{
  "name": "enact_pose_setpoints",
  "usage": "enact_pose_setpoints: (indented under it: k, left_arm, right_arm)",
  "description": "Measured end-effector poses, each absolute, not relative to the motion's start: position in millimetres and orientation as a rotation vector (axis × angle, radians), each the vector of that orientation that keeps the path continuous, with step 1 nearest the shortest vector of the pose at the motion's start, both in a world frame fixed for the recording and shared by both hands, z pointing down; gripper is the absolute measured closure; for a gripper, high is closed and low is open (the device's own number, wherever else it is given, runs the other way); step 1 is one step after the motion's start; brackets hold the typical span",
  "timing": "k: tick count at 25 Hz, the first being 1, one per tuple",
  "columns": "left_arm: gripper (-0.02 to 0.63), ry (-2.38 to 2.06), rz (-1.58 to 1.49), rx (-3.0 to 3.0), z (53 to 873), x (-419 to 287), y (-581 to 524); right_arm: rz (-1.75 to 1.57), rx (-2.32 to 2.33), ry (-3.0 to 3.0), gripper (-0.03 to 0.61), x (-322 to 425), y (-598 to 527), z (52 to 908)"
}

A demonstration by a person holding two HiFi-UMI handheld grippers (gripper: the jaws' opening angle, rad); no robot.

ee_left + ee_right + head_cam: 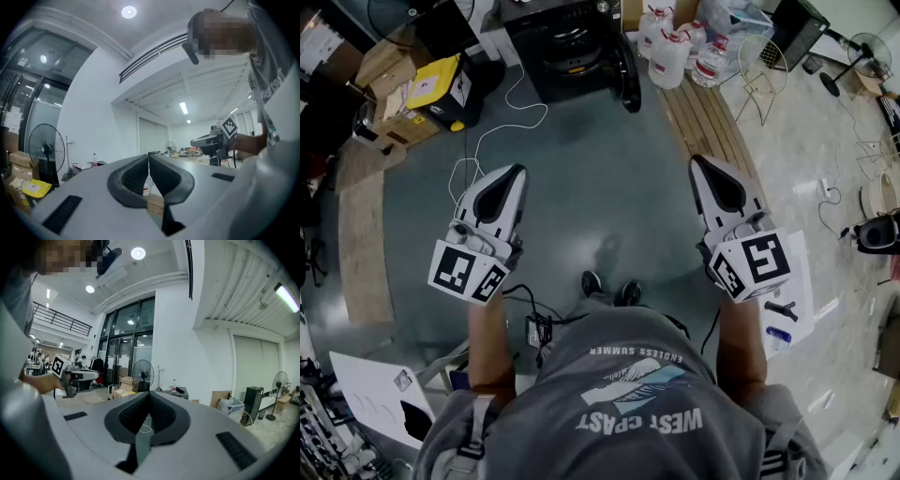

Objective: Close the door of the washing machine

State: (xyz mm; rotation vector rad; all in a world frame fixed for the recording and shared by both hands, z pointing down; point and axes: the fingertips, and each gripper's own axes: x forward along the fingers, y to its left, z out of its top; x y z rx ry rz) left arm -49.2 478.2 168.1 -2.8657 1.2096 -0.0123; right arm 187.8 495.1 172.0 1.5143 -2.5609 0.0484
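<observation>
While I am standing well short of the washer (572, 42), I am holding the left gripper (517, 172) and right gripper (698, 163) pinched shut and empty. The door (627, 73) seems to be hanging open at the washer's right side, so I am judging it best to step closer and push it squarely.

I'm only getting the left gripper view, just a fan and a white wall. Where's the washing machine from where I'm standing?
Observer: In the head view the washing machine is straight ahead of you, across the floor.
Operator: Is it shut?
Observer: No. Its door looks swung open, on the machine's right side in that picture.
Operator: And my other hand, holding anything?
Observer: No. In its own view the right gripper has its jaws together with nothing between them.
</observation>
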Motion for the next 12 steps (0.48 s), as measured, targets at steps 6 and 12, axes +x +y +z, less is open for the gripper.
enact_pose_setpoints:
  k: [6,12]
  left_arm:
    - [0.591,1.198,-0.005,-2.877,170.7,-74.0,462.6]
    - [0.591,1.174,0.016,-2.889,174.2,-99.1,441.8]
  right_arm:
    - [0.053,1.528,-2.544,0.551,162.8,482.2,171.8]
    - [0.054,1.541,-2.556,0.551,135.6,465.2,170.3]
